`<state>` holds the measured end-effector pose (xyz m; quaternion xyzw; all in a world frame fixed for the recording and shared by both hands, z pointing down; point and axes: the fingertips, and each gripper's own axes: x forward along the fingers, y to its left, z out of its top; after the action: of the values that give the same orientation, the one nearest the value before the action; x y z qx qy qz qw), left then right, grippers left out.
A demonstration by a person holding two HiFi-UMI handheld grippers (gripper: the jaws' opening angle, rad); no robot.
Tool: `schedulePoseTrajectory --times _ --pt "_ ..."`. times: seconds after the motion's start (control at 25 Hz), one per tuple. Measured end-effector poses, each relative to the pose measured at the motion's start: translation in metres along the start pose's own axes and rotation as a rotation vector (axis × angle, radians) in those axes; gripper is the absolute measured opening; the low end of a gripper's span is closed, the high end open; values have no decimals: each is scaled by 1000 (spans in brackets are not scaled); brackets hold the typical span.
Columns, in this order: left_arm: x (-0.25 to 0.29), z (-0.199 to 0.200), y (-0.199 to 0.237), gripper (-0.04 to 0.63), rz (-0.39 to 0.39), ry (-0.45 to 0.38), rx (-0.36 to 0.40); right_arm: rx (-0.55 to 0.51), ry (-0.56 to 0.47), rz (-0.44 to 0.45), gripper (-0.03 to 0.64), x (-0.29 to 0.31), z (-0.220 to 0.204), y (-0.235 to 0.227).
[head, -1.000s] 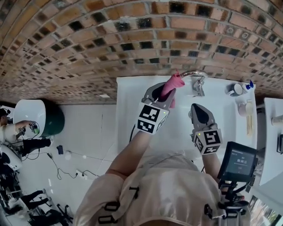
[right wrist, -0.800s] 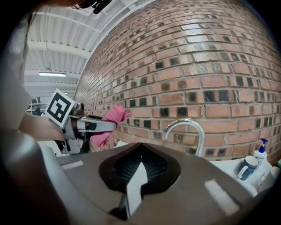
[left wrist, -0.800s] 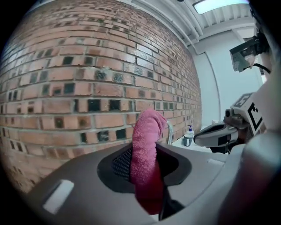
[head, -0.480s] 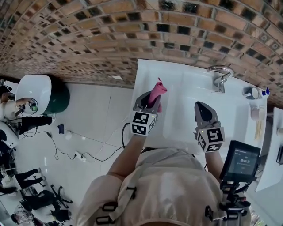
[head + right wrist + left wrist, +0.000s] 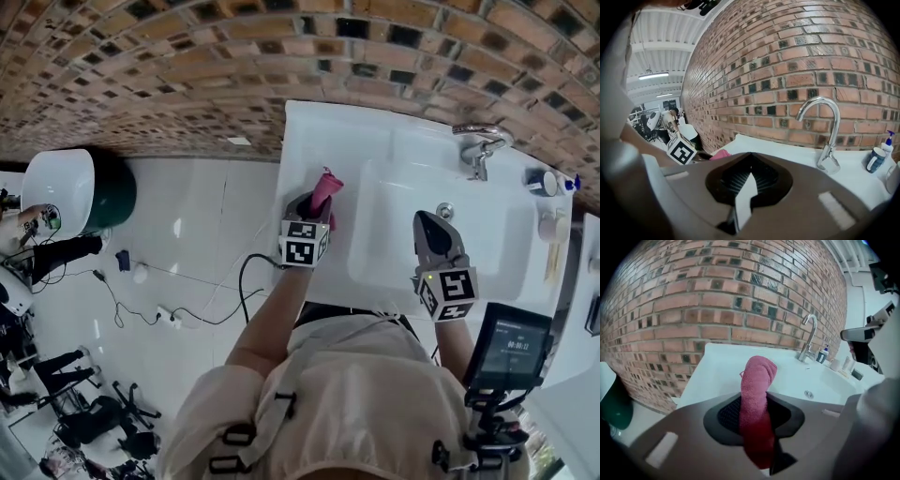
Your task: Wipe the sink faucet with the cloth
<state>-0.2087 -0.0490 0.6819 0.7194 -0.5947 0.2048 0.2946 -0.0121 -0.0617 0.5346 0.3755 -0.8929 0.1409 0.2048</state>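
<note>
A rolled pink cloth [image 5: 325, 187] sticks up out of my left gripper [image 5: 316, 206], which is shut on it above the flat left part of the white sink [image 5: 309, 131]. In the left gripper view the cloth [image 5: 758, 380] fills the gap between the jaws, and the chrome faucet [image 5: 809, 333] stands far off to the right. My right gripper [image 5: 424, 218] hovers over the basin's near side, shut and holding nothing. It faces the faucet [image 5: 826, 126], well short of it. At the basin's far rim stands the faucet [image 5: 480, 139].
A brick wall backs the sink. A soap bottle [image 5: 887, 139] and a mug [image 5: 875, 160] stand right of the faucet. The drain [image 5: 444, 210] lies just ahead of the right gripper. On the tiled floor at left are a green-and-white bin [image 5: 84, 192] and cables [image 5: 187, 314].
My left gripper has carried the cloth away from the faucet, down and left to the sink's left side. The right gripper has shifted a little over the basin.
</note>
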Motion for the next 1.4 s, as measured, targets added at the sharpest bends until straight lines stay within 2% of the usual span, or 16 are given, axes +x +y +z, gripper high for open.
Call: schedulePoseTrajectory --times 0.12,0.24,0.4,0.52,0.68,0.8,0.96,1.0,1.16,1.28,1.4 --pt "11 -13 1 121 -9 38 27 12 17 -10 -12 1 -8 -1" --pt "15 -19 -4 198 -36 55 44 26 24 -19 -12 2 -12 -2" --pt "11 -15 -5 277 -22 67 95 27 14 -23 -13 3 -8 -4" --pt "-7 11 -9 284 -26 -1 81 20 -10 -18 -12 2 3 -2" --pt "-39 73 -23 282 -50 -168 69 0 -70 -17 -12 -3 26 -3" --pt "-63 125 -44 257 -91 -302 99 -17 -128 -25 -12 -11 49 -6" --pt "-92 184 -79 97 -140 -455 170 -42 -197 -40 -13 -25 77 -11" --pt "-98 194 -89 79 -151 -481 193 -48 -213 -45 -12 -28 83 -13" --pt "-111 218 -121 4 -184 -538 278 -62 -269 -66 -13 -42 104 -23" --pt "-114 224 -136 3 -210 -548 331 -71 -297 -74 -12 -47 115 -27" --pt "-120 231 -149 3 -232 -566 342 -78 -315 -72 -14 -50 122 -30"
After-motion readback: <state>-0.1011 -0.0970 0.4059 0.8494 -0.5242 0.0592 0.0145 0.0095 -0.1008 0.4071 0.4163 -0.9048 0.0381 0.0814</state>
